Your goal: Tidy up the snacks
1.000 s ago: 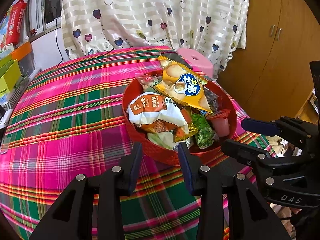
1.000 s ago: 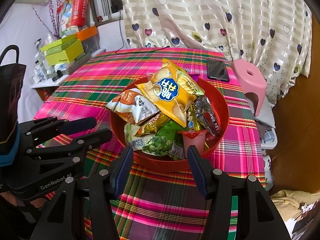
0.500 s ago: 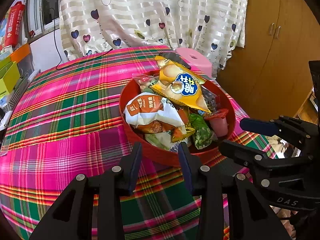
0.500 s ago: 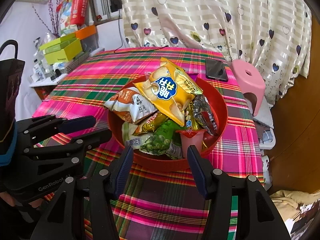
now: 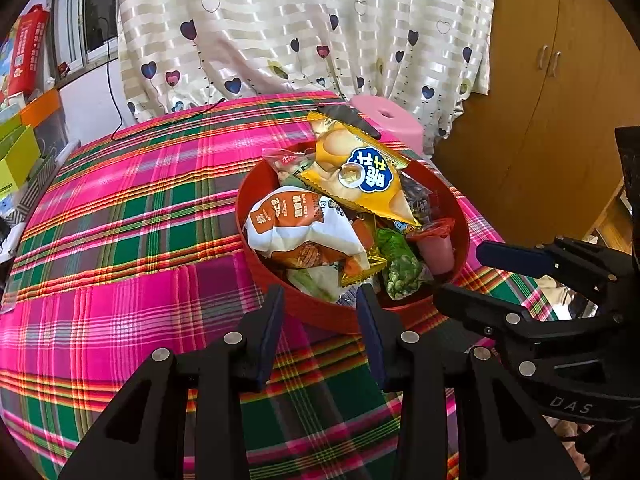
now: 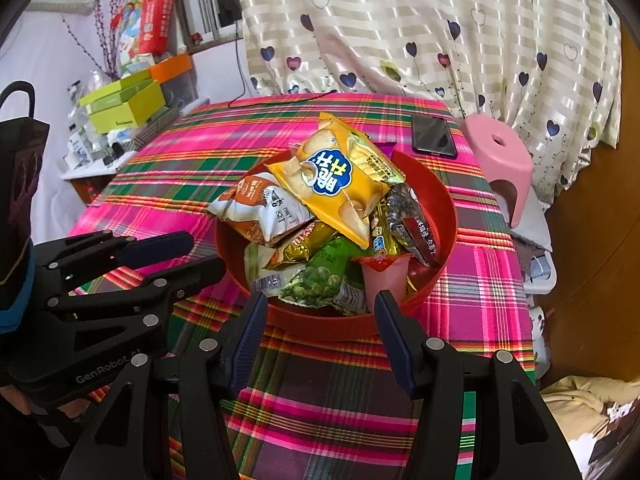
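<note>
A red round bowl [image 5: 460,216] [image 6: 442,208] full of snack packs stands on the plaid-covered table. On top lies a yellow chip bag [image 5: 356,176] [image 6: 332,176]; beside it a white-and-orange pack [image 5: 296,228] [image 6: 256,208], a green pea pack [image 5: 400,268] [image 6: 320,276] and a pink jelly cup [image 5: 438,246] [image 6: 386,276]. My left gripper [image 5: 320,300] is open and empty just before the bowl's near rim. My right gripper [image 6: 318,306] is open and empty at the near rim too, in front of the jelly cup.
A black phone [image 6: 434,134] lies on the table beyond the bowl. A pink stool [image 6: 500,160] stands off the table's right side, below a heart-patterned curtain. Green and orange boxes [image 6: 128,104] sit on a shelf at the left. A wooden cabinet [image 5: 552,92] is at the right.
Both grippers have drifted slightly closer to the bowl. Their jaws stay open and nothing was picked up.
</note>
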{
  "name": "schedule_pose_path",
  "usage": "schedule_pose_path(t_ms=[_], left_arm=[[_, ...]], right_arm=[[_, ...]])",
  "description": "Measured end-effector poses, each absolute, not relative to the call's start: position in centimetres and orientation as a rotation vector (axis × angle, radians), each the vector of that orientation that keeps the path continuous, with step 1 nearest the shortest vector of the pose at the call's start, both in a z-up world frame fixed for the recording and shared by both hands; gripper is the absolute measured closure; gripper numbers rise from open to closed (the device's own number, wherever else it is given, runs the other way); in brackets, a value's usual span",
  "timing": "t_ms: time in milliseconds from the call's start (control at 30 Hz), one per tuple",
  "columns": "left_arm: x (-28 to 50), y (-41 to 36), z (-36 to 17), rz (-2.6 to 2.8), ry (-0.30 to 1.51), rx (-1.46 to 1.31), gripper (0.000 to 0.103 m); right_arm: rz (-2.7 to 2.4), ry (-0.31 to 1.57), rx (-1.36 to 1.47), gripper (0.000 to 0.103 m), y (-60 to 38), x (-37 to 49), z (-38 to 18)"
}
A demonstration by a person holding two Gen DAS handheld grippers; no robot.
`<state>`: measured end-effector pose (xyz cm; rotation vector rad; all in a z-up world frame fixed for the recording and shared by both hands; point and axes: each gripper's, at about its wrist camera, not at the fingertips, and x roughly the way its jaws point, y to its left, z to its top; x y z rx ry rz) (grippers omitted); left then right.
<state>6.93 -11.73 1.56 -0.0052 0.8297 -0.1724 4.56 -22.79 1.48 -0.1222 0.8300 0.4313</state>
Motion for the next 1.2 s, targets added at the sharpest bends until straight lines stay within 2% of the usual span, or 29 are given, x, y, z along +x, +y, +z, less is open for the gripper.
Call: schedule_pose_path(t_ms=[1200], left_arm=[[6.52,-11.97,1.92,-0.177,0.826,-0.007,0.065]], right_arm=[[0.443,0.847,-0.094,0.048,-22.98,4.14,1.56]])
